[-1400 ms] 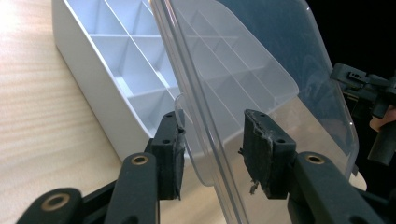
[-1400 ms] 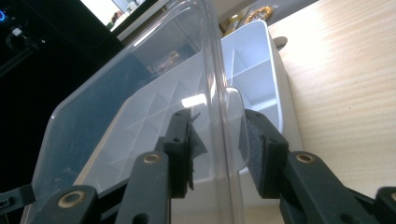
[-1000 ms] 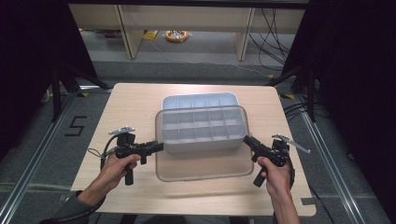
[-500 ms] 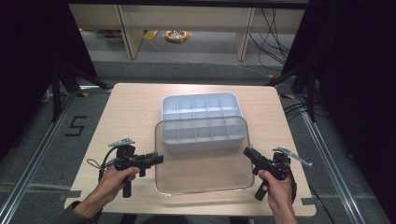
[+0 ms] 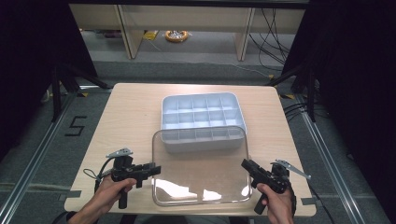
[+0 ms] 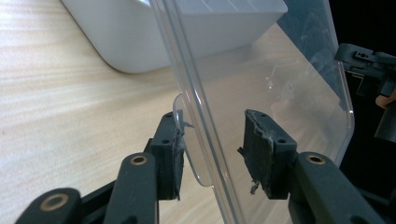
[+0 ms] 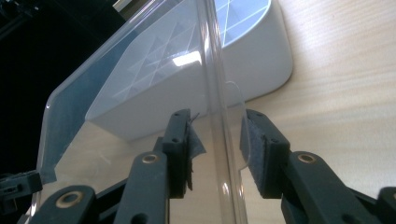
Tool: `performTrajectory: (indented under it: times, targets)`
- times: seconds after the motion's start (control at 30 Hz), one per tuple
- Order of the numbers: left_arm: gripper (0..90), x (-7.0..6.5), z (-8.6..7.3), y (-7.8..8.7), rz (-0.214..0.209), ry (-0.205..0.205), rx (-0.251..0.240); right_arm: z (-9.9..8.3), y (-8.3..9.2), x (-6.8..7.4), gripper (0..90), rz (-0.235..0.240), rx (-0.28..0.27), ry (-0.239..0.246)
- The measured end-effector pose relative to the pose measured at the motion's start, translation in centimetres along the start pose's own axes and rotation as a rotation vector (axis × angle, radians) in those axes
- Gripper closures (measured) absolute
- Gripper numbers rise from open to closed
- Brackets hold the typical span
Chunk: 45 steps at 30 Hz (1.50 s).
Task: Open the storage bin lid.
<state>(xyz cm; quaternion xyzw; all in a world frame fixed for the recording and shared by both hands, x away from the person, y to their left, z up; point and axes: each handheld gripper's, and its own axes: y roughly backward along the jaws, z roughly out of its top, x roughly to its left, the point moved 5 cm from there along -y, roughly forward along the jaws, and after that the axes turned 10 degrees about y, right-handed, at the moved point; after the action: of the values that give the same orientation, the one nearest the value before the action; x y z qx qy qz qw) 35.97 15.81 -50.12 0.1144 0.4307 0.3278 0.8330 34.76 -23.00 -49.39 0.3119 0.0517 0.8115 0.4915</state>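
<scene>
A clear plastic lid (image 5: 201, 172) hangs just above the near half of the table, and its far edge overlaps the front of a white compartment tray (image 5: 198, 112). My left gripper (image 5: 156, 169) is shut on the lid's left rim. In the left gripper view the rim and its small tab (image 6: 180, 116) sit between the pads of that gripper (image 6: 212, 149). My right gripper (image 5: 243, 163) is shut on the lid's right rim. In the right gripper view the rim (image 7: 212, 70) runs up between the pads of that gripper (image 7: 217, 140), with the tray (image 7: 266, 65) behind it.
The wooden table (image 5: 126, 116) has bare surface left and right of the tray. Its near edge lies just under both hands. Dark frame posts flank the table. Shelving and a yellow cable coil (image 5: 177, 35) stand on the floor beyond.
Both hands have drawn back toward the near edge and sunk a little. The lid came with them and has slid off most of the tray.
</scene>
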Motion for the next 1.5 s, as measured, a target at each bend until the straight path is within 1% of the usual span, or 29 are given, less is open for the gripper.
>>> performTrajectory:
  times: [0.07,0.1,0.13,0.17,0.23,0.3,0.33,0.37,0.4,0.47,0.53,0.57,0.67,0.7,0.77,0.8,0.83,0.87,0.9,0.93,0.97,1.0,1.03,1.2,1.23,1.27,1.43,1.47,1.5]
  targets:
    - [57.6,0.0,-0.2,0.0,-0.002,-0.005,0.002,-0.1,0.1,0.0,64.1,0.012,-0.009,0.011]
    - [57.4,0.0,-0.4,0.0,-0.001,-0.006,0.006,-0.3,0.2,0.0,64.1,-0.014,0.009,0.006]
    - [57.4,0.0,-0.6,0.0,-0.002,0.003,0.008,-0.5,0.4,0.3,64.1,-0.003,0.005,-0.018]
    - [57.4,0.0,-0.7,0.1,-0.002,-0.004,0.012,-0.7,0.6,0.2,64.2,0.011,-0.006,0.005]
    - [57.5,0.0,-0.9,0.1,-0.003,-0.003,0.012,-1.0,0.8,0.2,64.2,-0.003,0.004,0.015]
    - [57.5,-0.1,-1.1,0.2,-0.001,-0.004,0.013,-1.1,0.9,0.3,64.2,0.002,0.006,0.014]
    - [57.6,-0.1,-1.2,0.2,-0.002,-0.006,0.014,-1.3,1.1,0.4,64.2,0.019,-0.003,0.015]
    - [57.6,-0.1,-1.4,0.2,0.006,0.000,0.007,-1.5,1.2,0.4,64.3,0.003,0.002,0.009]
    - [57.6,-0.1,-1.4,0.2,0.006,0.000,0.007,-1.5,1.2,0.4,64.3,0.003,0.002,0.009]
    - [57.5,0.0,-1.6,0.3,-0.001,0.001,0.023,-1.9,1.5,0.4,64.4,-0.007,0.020,0.008]
    - [57.5,0.1,-1.7,0.3,-0.001,-0.007,0.029,-2.0,1.5,0.5,64.3,-0.003,0.019,0.007]
    - [57.5,0.1,-1.8,0.3,0.001,-0.008,0.028,-2.1,1.5,0.5,64.3,0.013,0.012,0.012]
    - [57.5,0.1,-2.0,0.2,0.001,-0.005,0.031,-2.4,1.6,0.4,64.3,0.017,0.012,0.028]
    - [57.5,0.1,-2.1,0.1,-0.001,-0.003,0.034,-2.5,1.7,0.5,64.3,0.003,0.025,0.013]
    - [57.5,0.3,-2.3,0.0,0.003,0.000,0.042,-2.9,1.7,0.3,64.2,0.000,0.033,0.027]
    - [57.5,0.4,-2.5,-0.1,0.007,-0.002,0.053,-3.0,1.8,0.3,64.0,-0.014,0.048,0.014]
    - [57.5,0.4,-2.5,-0.1,0.007,-0.002,0.053,-3.2,1.7,0.3,63.9,0.011,0.041,0.017]
    - [57.6,0.4,-2.6,-0.2,0.007,0.002,0.057,-3.3,1.6,0.0,63.8,-0.003,0.050,0.023]
    - [57.6,0.4,-2.6,-0.2,0.007,0.002,0.057,-3.4,1.6,0.0,63.8,0.005,0.051,0.019]
    - [57.5,0.5,-2.6,-0.2,0.009,0.002,0.059,-3.4,1.7,0.1,63.7,-0.007,0.066,0.010]
    - [57.6,0.6,-2.7,-0.2,0.012,0.000,0.067,-3.5,1.6,0.0,63.7,-0.002,0.058,0.026]
    - [57.5,0.7,-2.8,-0.3,0.012,-0.002,0.071,-3.6,1.6,0.0,63.6,-0.011,0.066,0.023]
    - [57.5,0.7,-2.9,-0.3,0.013,-0.002,0.081,-3.7,1.6,0.3,63.6,-0.014,0.079,-0.014]
    - [57.3,0.8,-3.4,-0.6,0.017,0.002,0.103,-3.8,1.6,0.1,63.3,-0.010,0.080,-0.006]
    - [57.2,0.8,-3.4,-0.7,0.015,0.003,0.105,-3.8,1.6,-0.3,63.3,-0.031,0.088,0.032]
    - [57.2,0.8,-3.5,-0.7,0.015,0.006,0.113,-3.9,1.6,-0.4,63.1,-0.030,0.085,0.038]
    - [57.0,1.0,-3.7,-0.8,0.015,0.013,0.127,-4.2,1.7,-0.4,62.8,-0.042,0.117,0.014]
    - [56.8,1.0,-3.7,-0.9,0.015,0.013,0.128,-4.3,1.6,-0.4,62.6,-0.023,0.116,0.014]
    - [56.9,1.1,-3.7,-0.9,0.014,0.015,0.130,-4.4,1.4,-0.5,62.4,-0.029,0.114,0.011]
